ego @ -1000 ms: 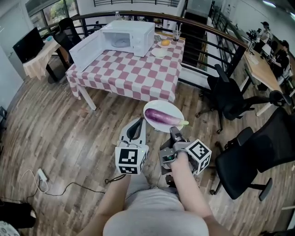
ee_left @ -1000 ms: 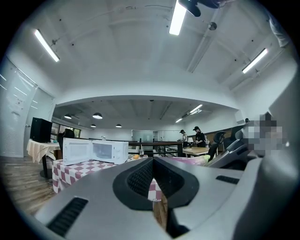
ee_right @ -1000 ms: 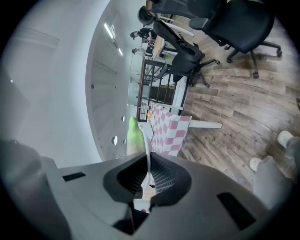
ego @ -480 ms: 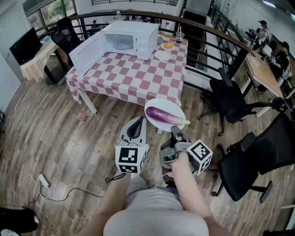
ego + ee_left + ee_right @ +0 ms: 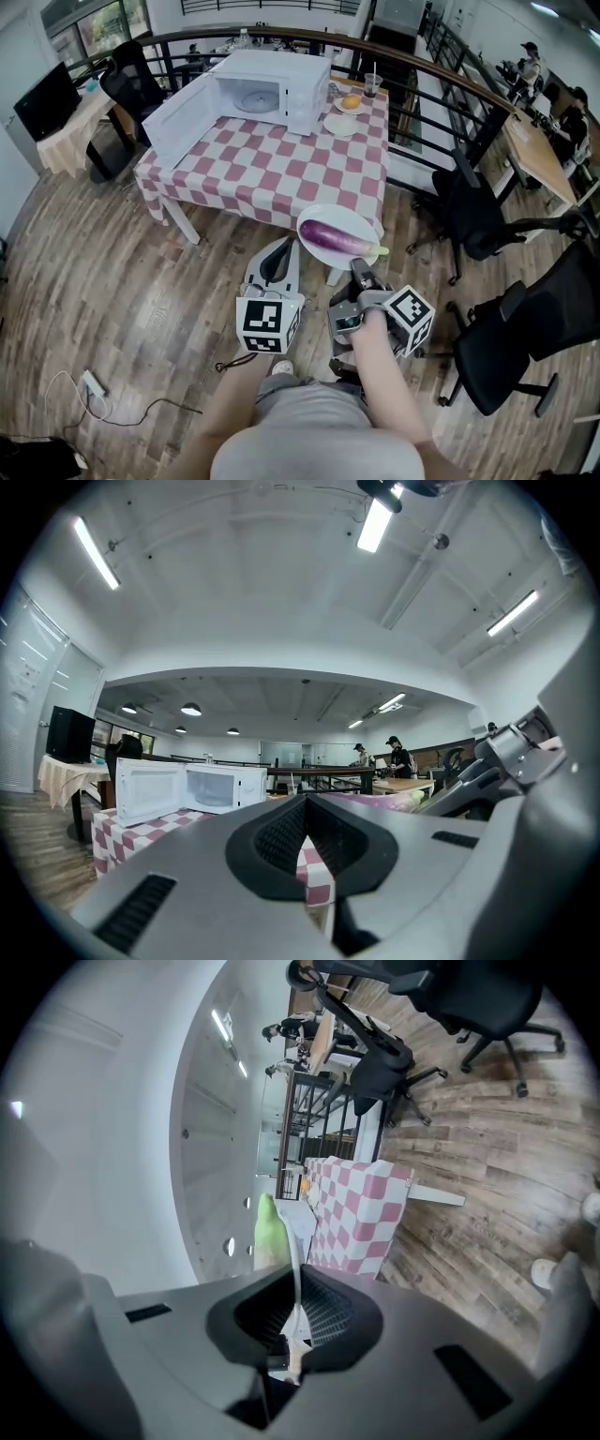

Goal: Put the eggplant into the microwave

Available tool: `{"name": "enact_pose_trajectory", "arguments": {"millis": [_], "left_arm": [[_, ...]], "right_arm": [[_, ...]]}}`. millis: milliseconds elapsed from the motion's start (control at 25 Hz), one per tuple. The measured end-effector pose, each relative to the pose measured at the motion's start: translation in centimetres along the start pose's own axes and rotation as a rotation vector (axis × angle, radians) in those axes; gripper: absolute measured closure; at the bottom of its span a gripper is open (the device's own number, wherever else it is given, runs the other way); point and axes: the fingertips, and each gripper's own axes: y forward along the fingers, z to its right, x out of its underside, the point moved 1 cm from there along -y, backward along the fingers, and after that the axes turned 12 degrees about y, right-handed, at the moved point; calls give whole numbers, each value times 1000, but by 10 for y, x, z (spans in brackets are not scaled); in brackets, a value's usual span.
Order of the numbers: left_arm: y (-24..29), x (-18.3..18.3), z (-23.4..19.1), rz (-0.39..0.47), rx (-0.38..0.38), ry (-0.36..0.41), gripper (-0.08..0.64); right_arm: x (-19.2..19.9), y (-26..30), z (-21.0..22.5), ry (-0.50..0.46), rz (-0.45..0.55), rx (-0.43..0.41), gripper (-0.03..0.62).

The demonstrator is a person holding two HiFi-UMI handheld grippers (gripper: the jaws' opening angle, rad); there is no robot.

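White microwave (image 5: 267,89) stands open beside, perhaps, an orange (image 5: 351,101).

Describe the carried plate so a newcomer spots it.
Find the checkered table with the white microwave. Just before its near edge, the right gripper clamps a white plate; unlike the small plates beside the microwave, it carries a purple eggplant.

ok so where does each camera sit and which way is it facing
Head view: on the person's head, looking steeply down at the floor and checked table; both arms show.
Left gripper view: rides the left gripper, level, facing the open microwave; shut jaws show.
Right gripper view: rides the right gripper, rolled sideways, jaws shut on the plate rim.
Shared: all three see the checked table.
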Motion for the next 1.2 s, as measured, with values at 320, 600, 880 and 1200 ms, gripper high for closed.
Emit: {"name": "enact_pose_trajectory", "arguments": {"millis": [320, 600, 880, 1200], "left_arm": [[8, 9, -48, -3, 15, 3, 557], [13, 19, -77, -4, -2, -14, 557], [20, 22, -107, -1, -38, -15, 557], [42, 26, -130, -5, -46, -4, 557]], "right_arm": [[33, 40, -3, -5, 7, 3, 554], [53, 63, -2, -15, -10, 10, 554], [63, 82, -4, -20, -27, 17, 554], [74, 116, -1, -20, -61, 32, 554]]}}
